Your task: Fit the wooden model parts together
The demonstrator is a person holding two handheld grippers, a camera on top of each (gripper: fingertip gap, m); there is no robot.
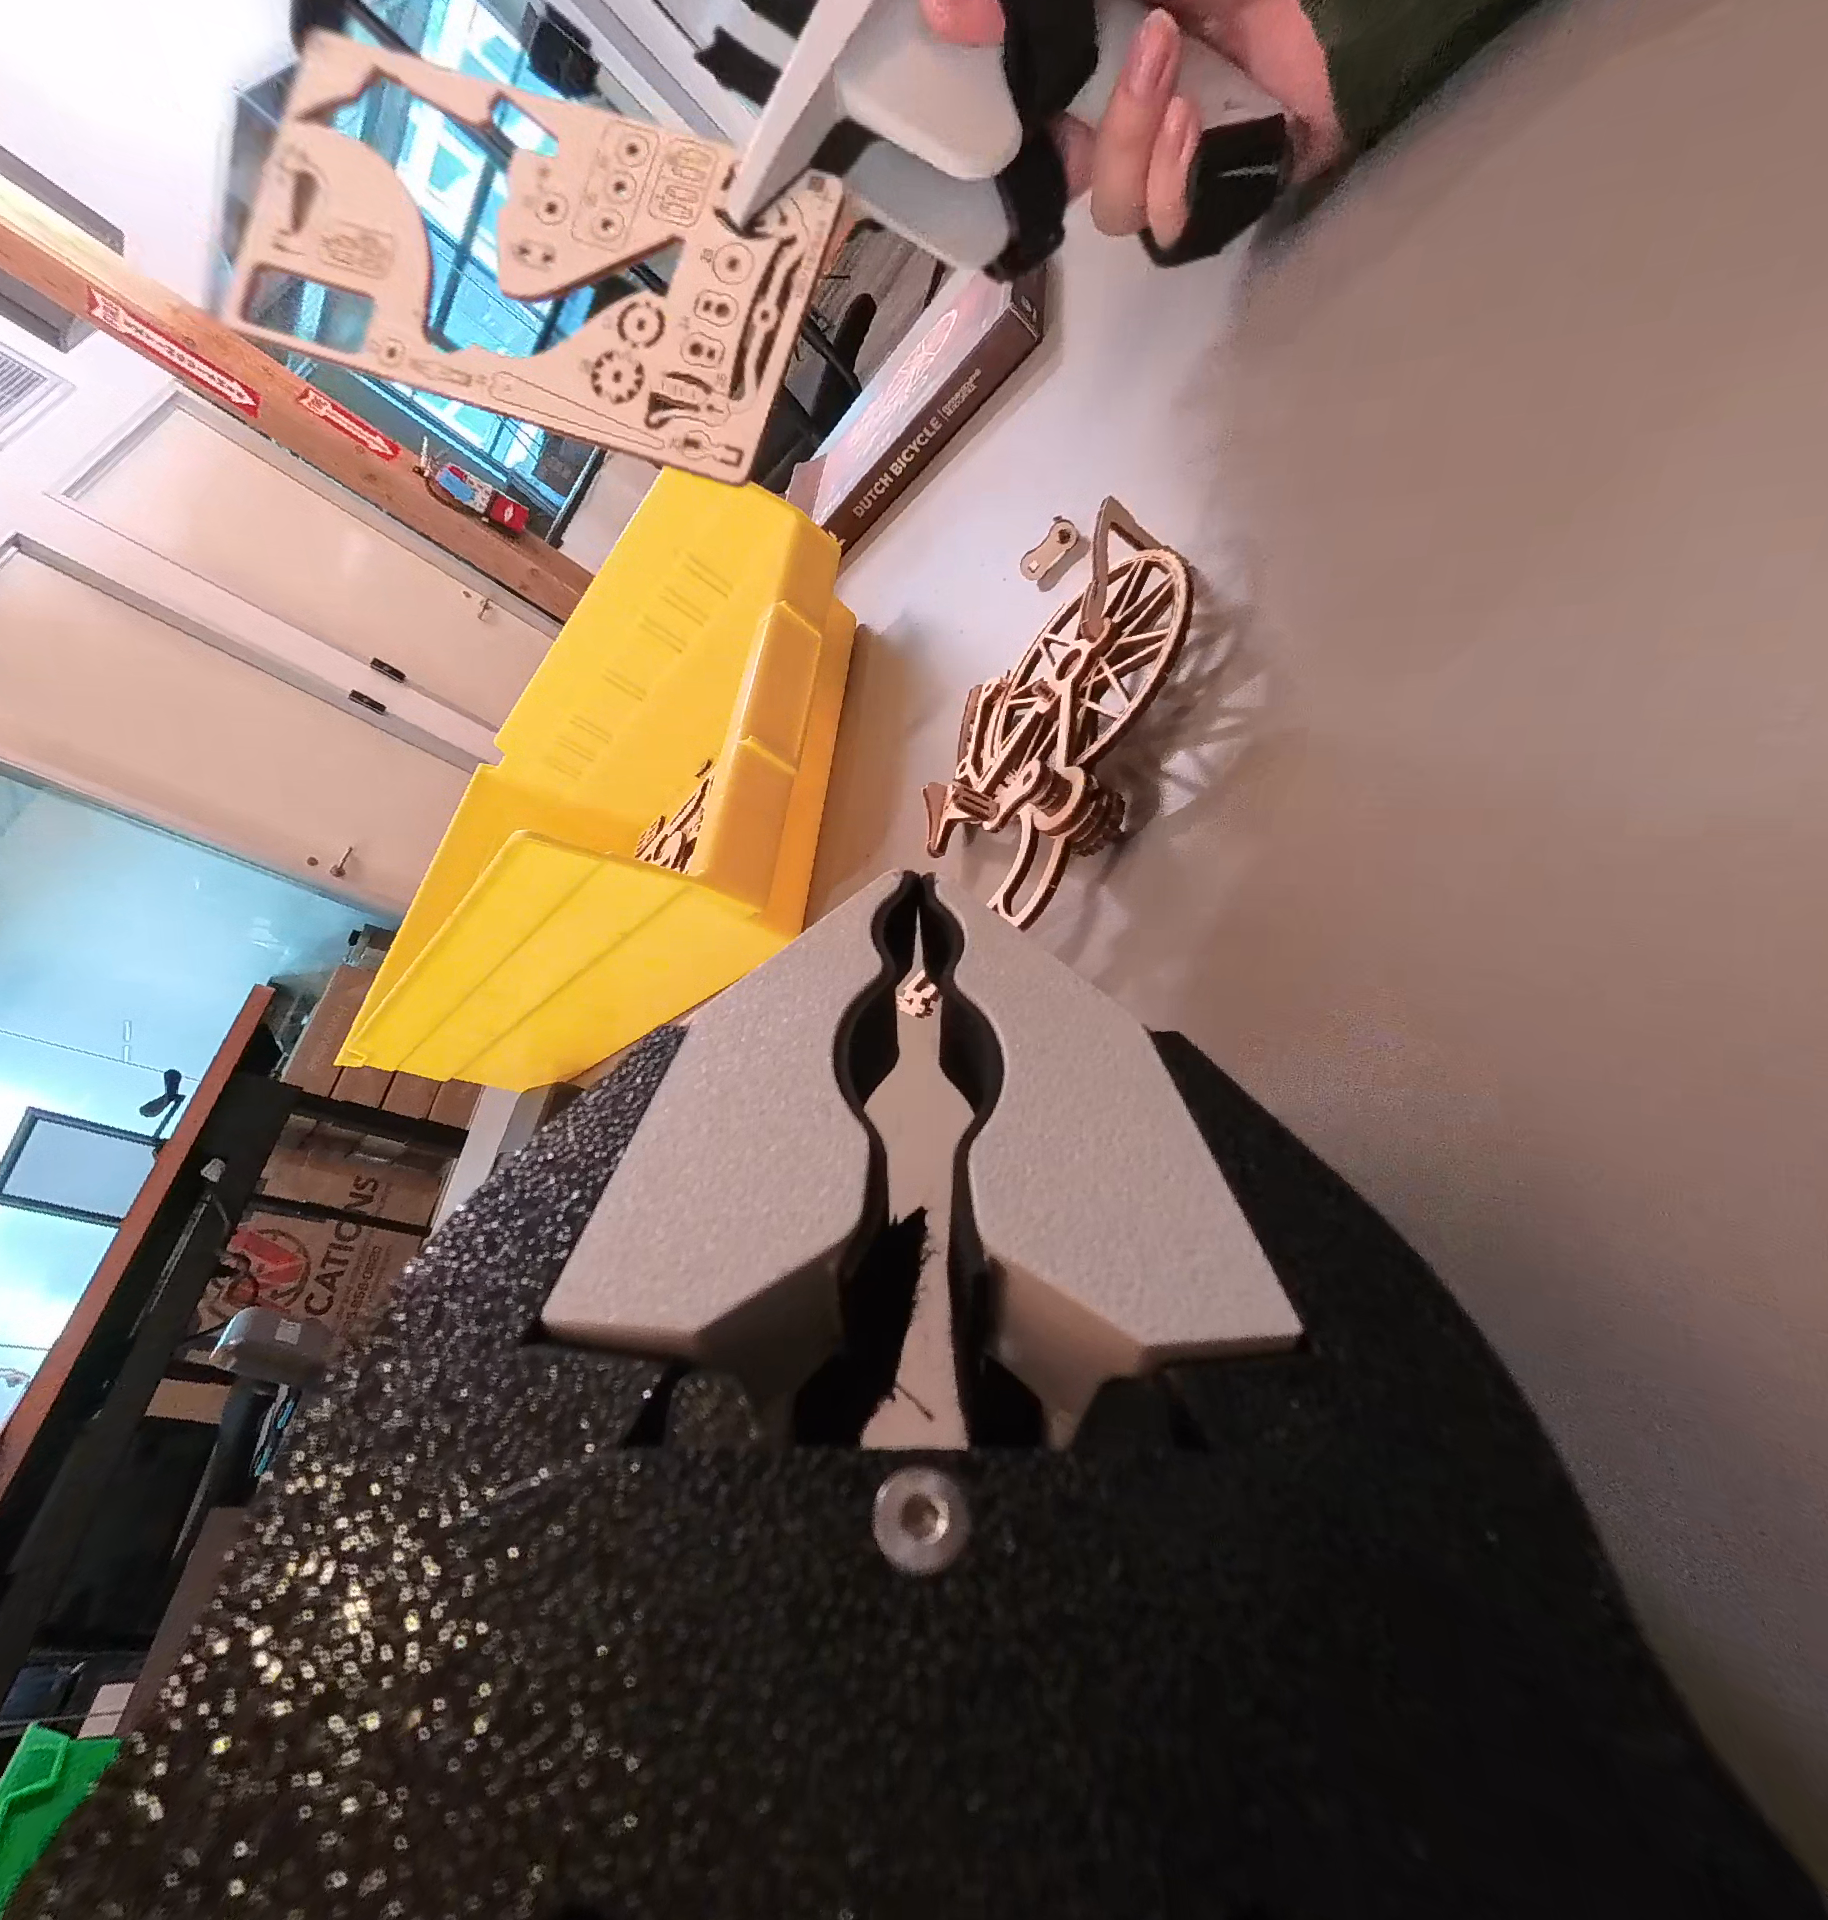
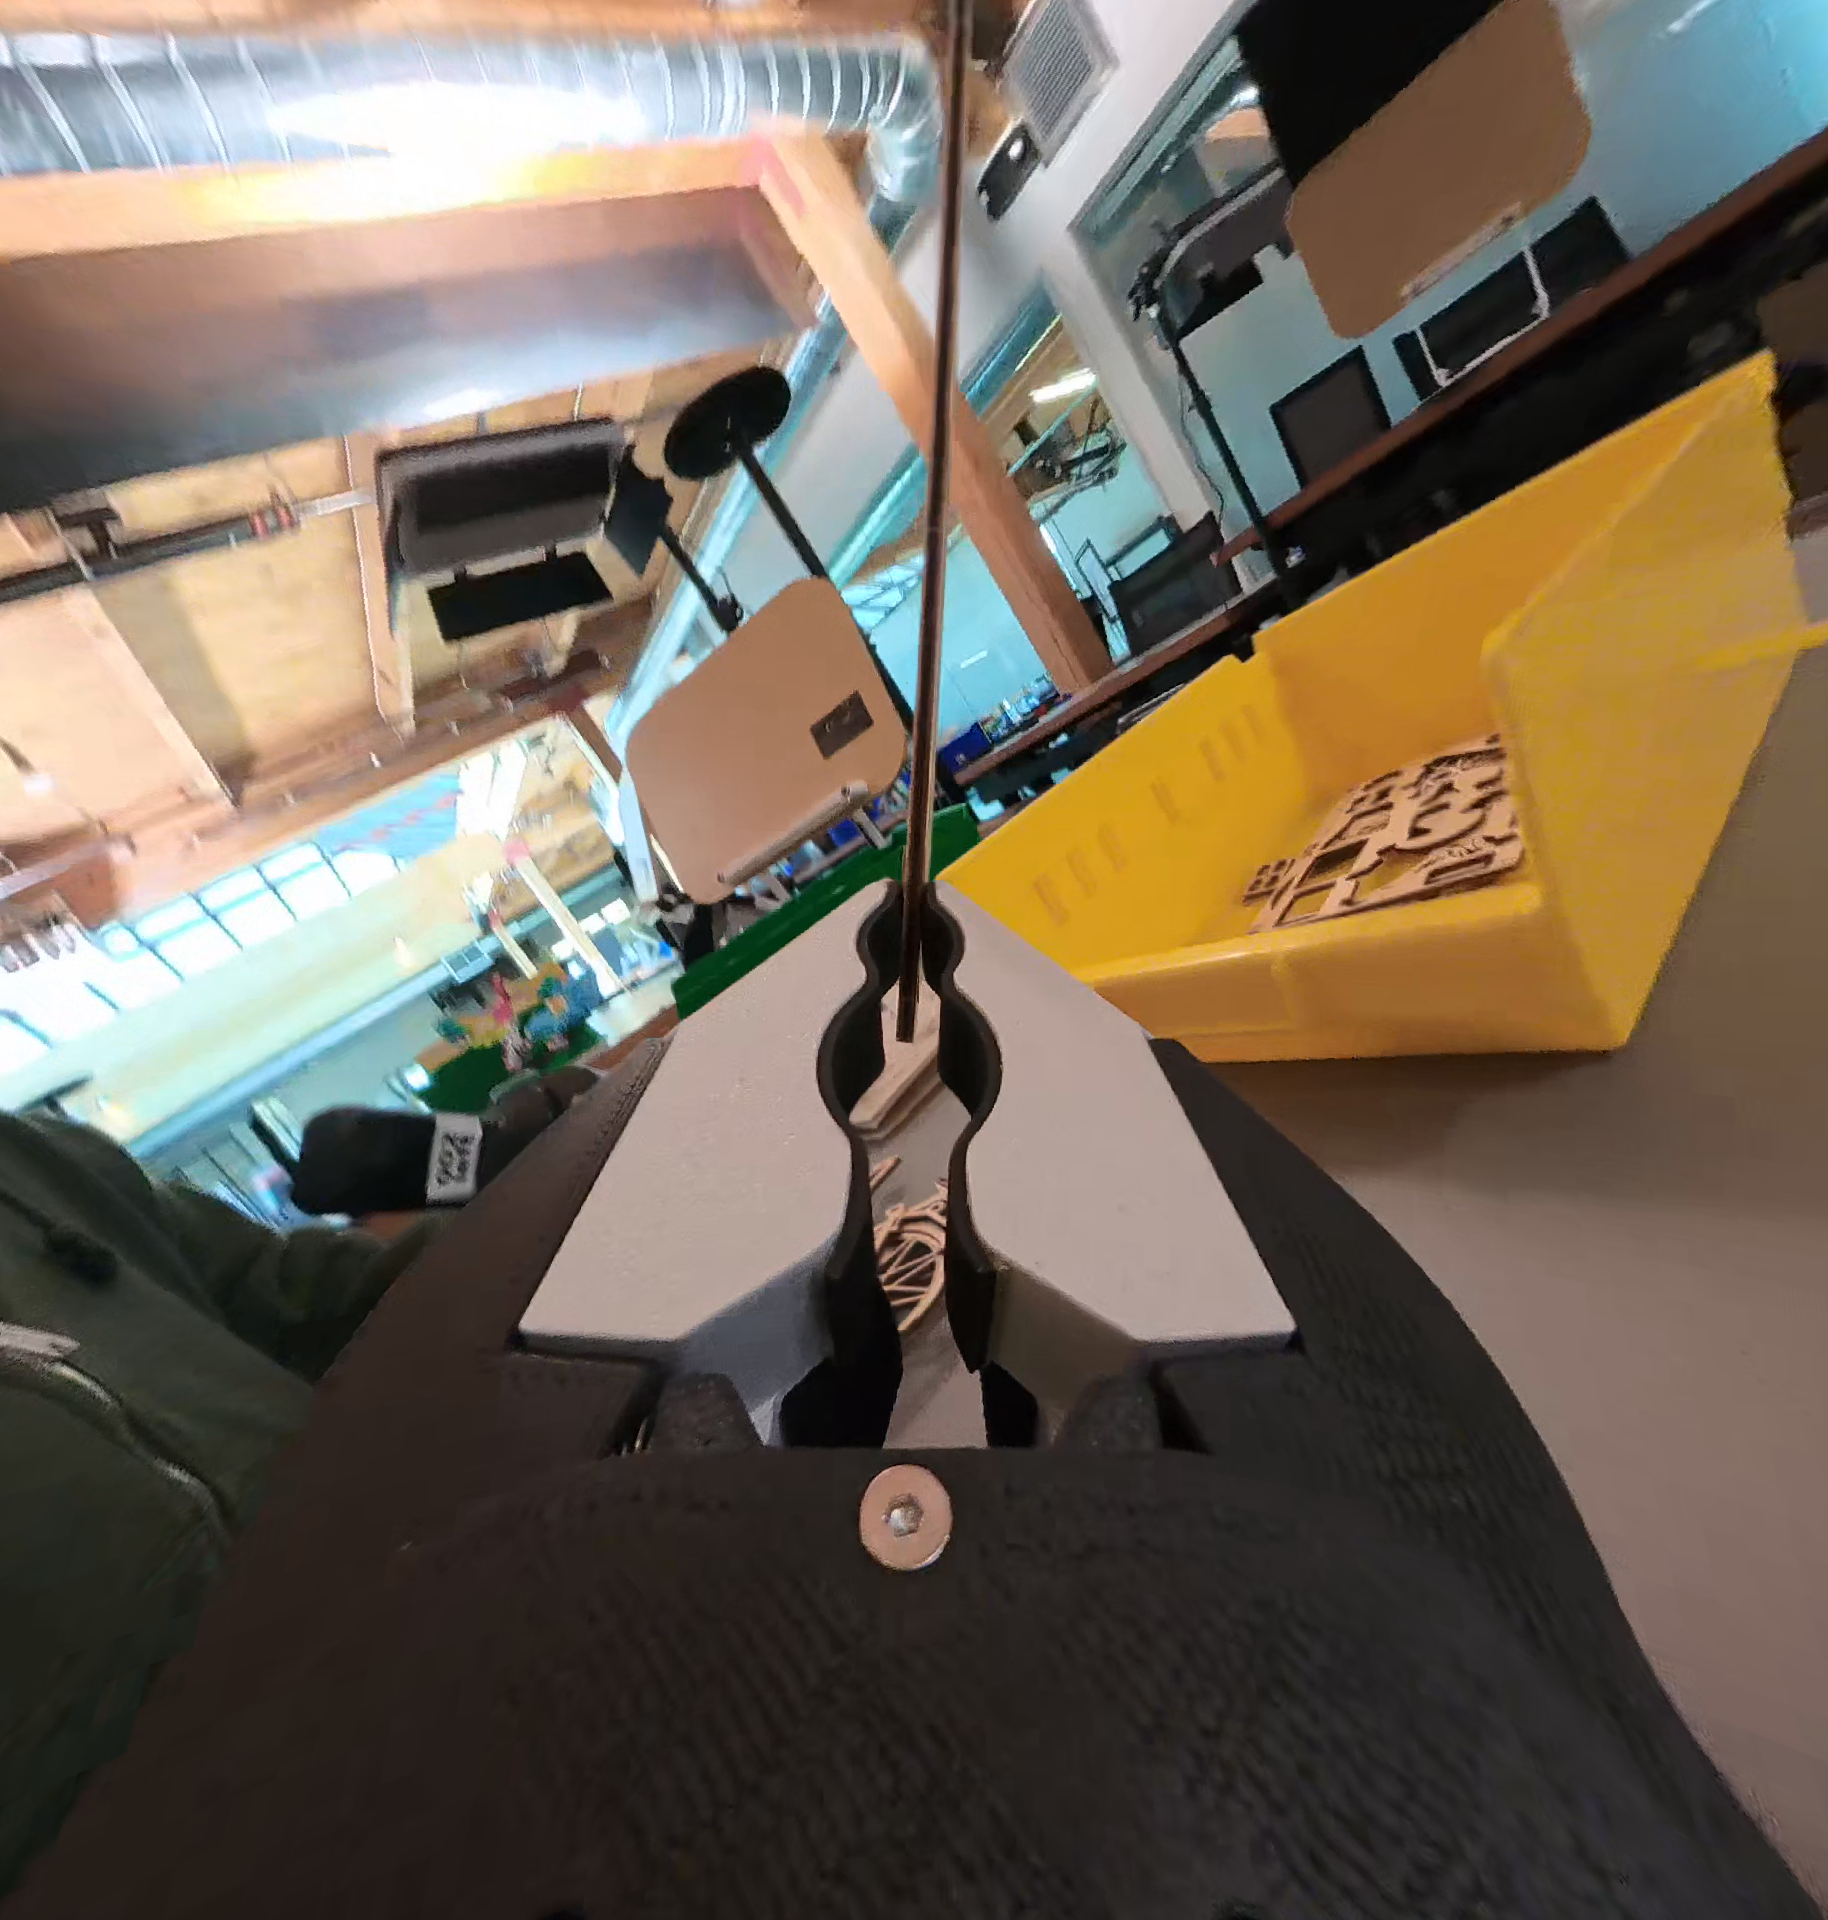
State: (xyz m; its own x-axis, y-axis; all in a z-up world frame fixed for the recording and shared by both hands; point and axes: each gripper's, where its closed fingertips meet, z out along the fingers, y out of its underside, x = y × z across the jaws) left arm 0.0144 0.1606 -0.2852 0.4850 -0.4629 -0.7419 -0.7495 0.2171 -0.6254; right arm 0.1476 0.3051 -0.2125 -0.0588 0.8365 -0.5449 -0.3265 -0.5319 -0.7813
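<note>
Your right gripper point(image 2: 915, 935) has its jaws pinched on the corner of a laser-cut wooden parts sheet point(image 1: 536, 281), held up in the air above the grey table point(image 1: 1512, 727); in the right wrist view the sheet point(image 2: 931, 468) shows edge-on as a thin dark line running up from the fingertips. From the left wrist view the same gripper point(image 1: 738, 213) sits in your hand point(image 1: 1149, 135). Your left gripper point(image 1: 915, 883) has its jaws closed at the tips, with a tiny wooden piece point(image 1: 915, 1000) nipped between the inner pads. The partly built wooden bicycle model point(image 1: 1071, 717) lies on the table beside the yellow bin point(image 1: 629, 790), a small loose wooden link point(image 1: 1050, 551) just beyond its wheel. The bin point(image 2: 1305, 935) holds more cut sheets point(image 2: 1398, 831). The brown kit box point(image 1: 941, 416) stands behind.
</note>
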